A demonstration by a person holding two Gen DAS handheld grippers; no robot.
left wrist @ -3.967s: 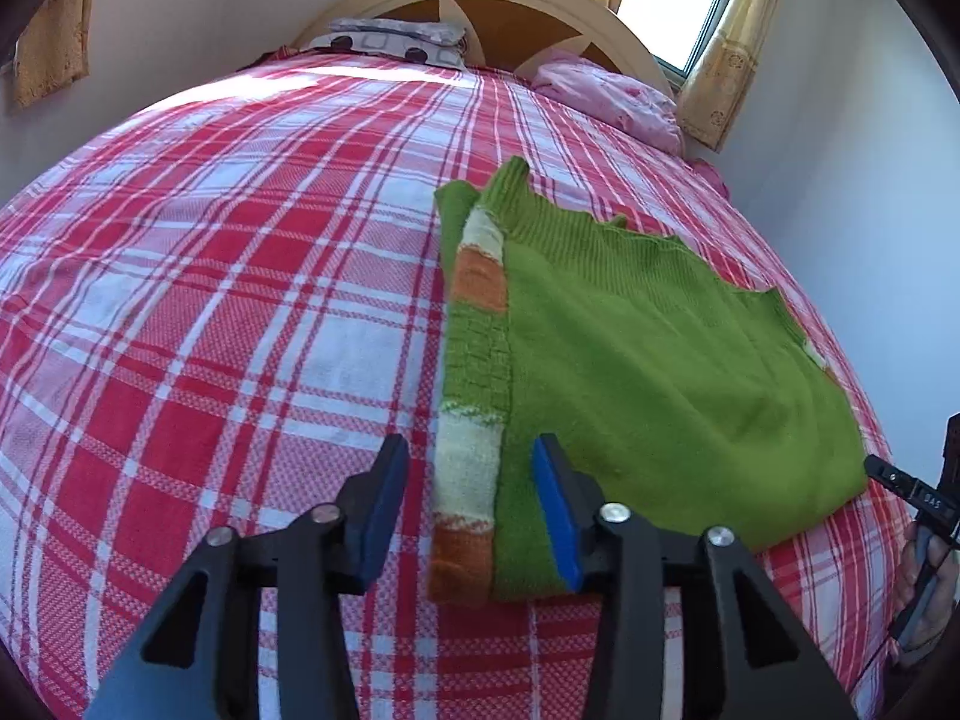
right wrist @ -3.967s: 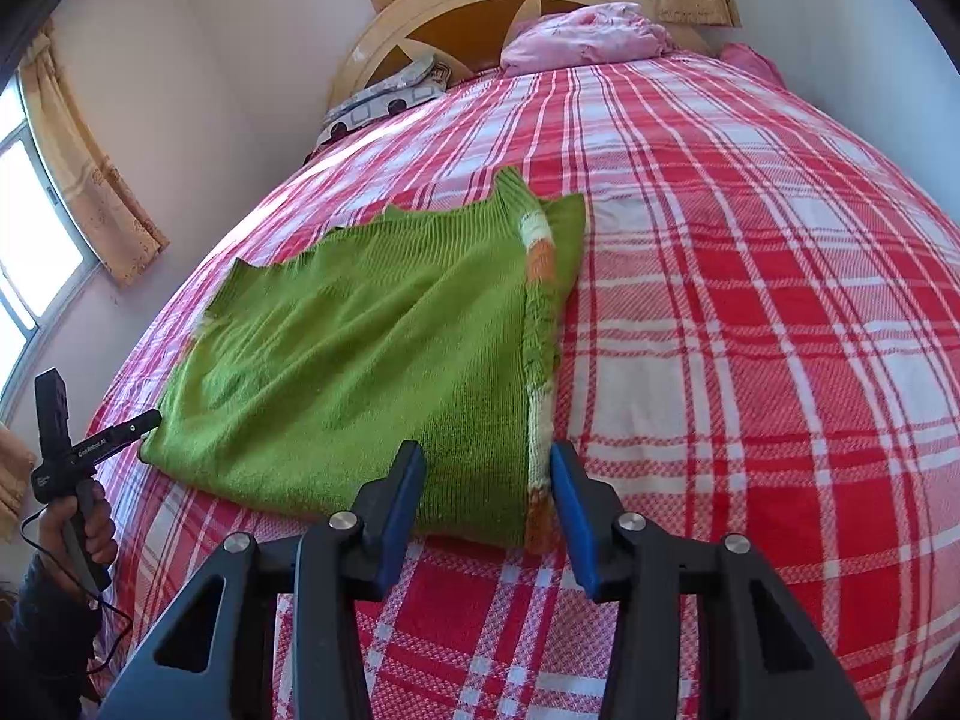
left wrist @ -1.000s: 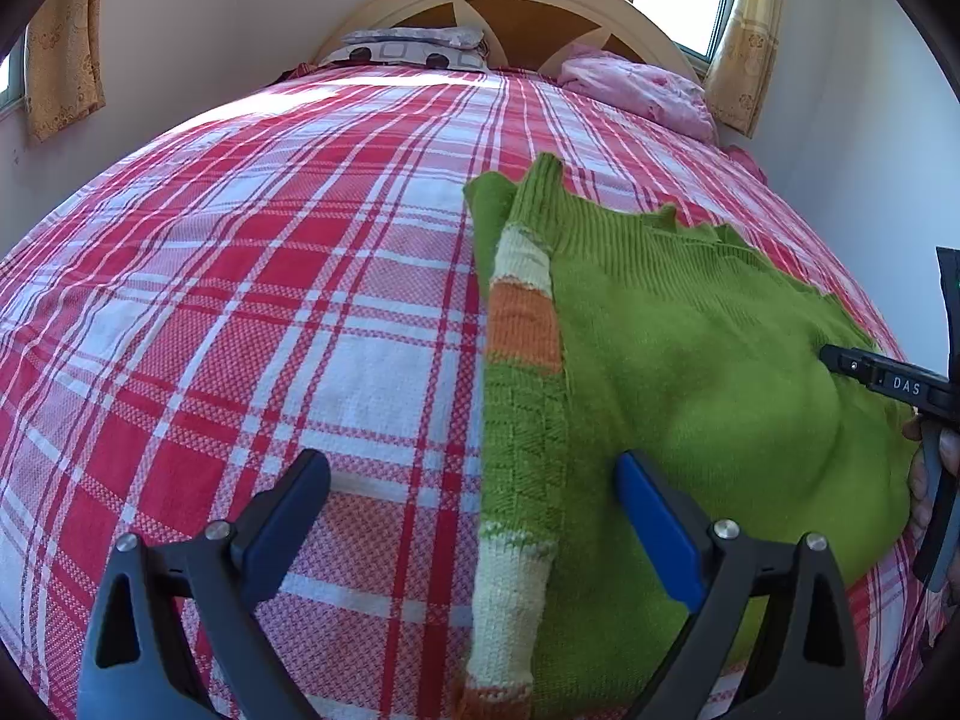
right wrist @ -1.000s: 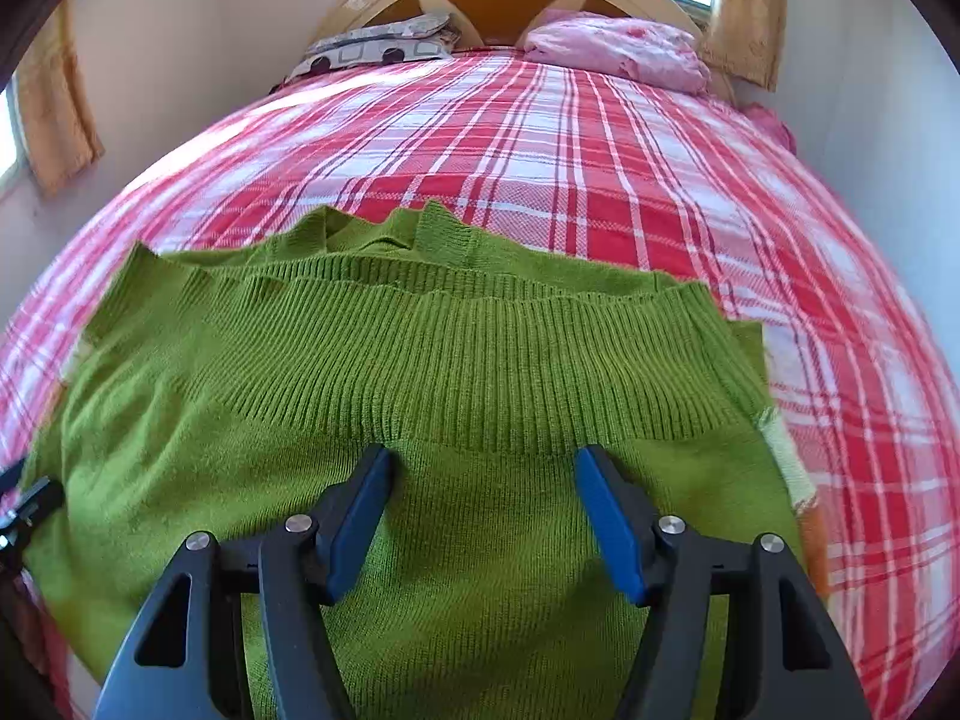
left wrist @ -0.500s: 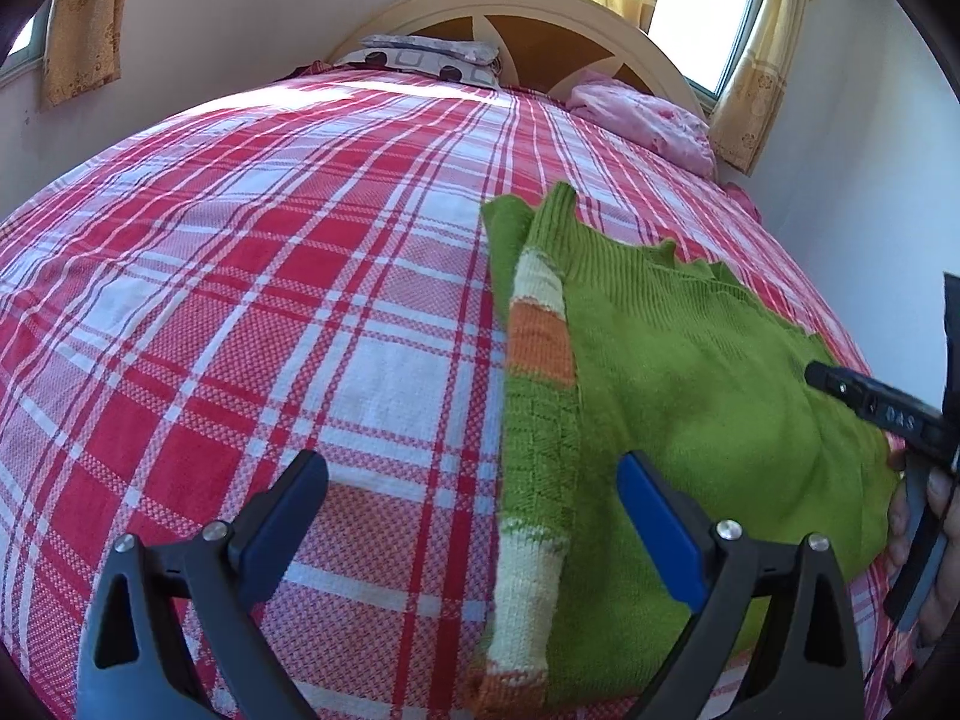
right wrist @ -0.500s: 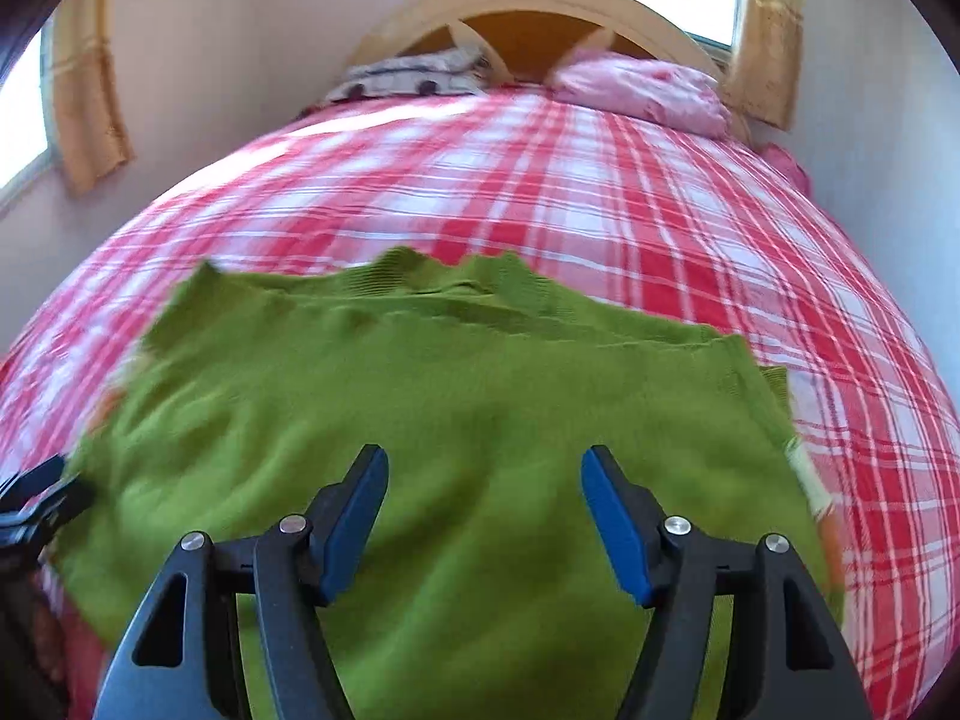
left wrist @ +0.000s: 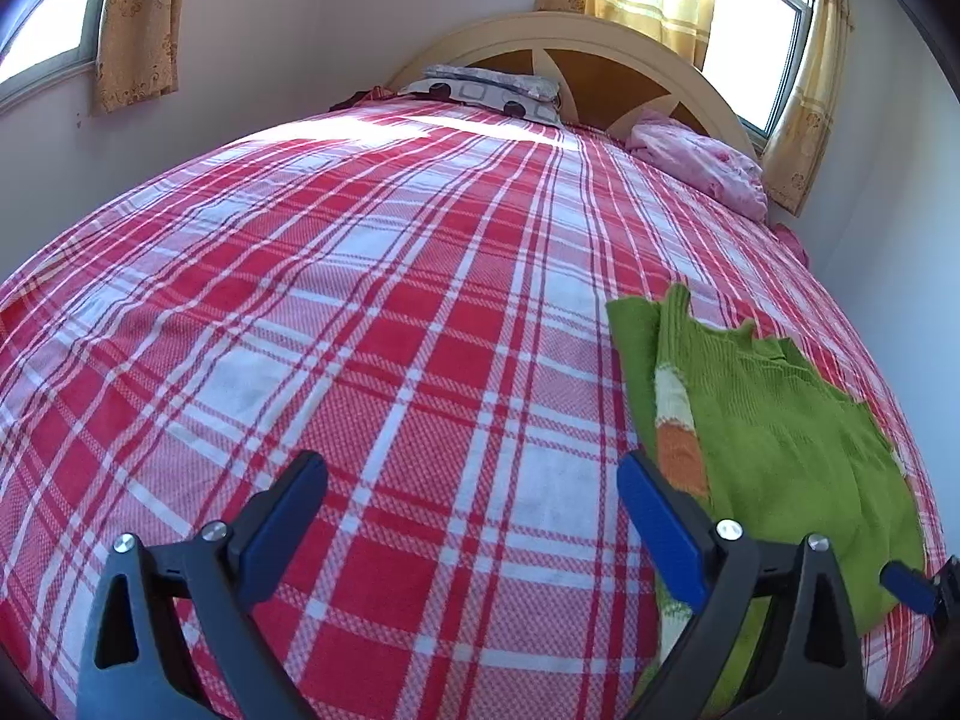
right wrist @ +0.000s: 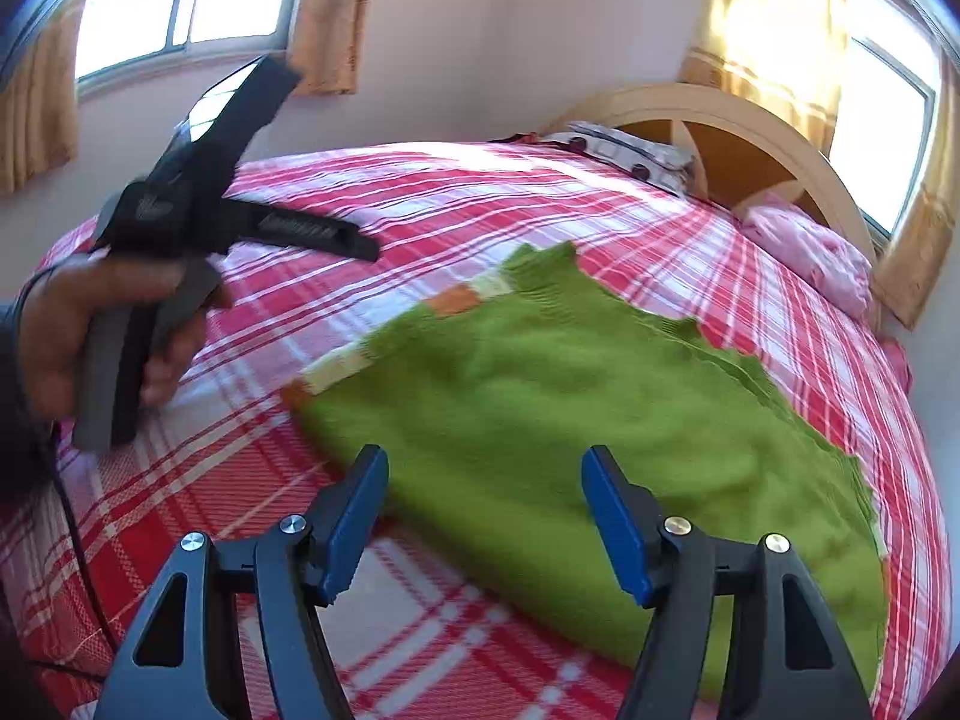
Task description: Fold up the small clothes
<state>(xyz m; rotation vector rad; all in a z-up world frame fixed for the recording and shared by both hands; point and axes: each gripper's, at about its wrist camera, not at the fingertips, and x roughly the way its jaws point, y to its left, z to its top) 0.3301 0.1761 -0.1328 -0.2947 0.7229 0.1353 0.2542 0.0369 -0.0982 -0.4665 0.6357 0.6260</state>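
A green knitted sweater [left wrist: 780,438] with a white-and-orange striped sleeve [left wrist: 678,420] folded along its left edge lies flat on the red plaid bedspread [left wrist: 360,330]. My left gripper [left wrist: 471,516] hangs open over bare bedspread, just left of the sweater. Only its right finger overlaps the sleeve. In the right wrist view the sweater [right wrist: 570,408] fills the middle, and my right gripper [right wrist: 486,516] is open above its near edge with nothing between the pads. A hand [right wrist: 90,324] holds the left gripper at the far left of that view.
A patterned pillow [left wrist: 492,90] and a pink pillow [left wrist: 702,162] lie against the curved wooden headboard [left wrist: 600,42]. Curtained windows are behind and to the left. A white wall [left wrist: 888,240] runs close along the bed's right side. A black cable [right wrist: 72,516] trails from the hand.
The left gripper slid left, so the sweater now sits at the right edge of its view. The right gripper swung along the sweater's edge and rolled, bringing the left hand into view.
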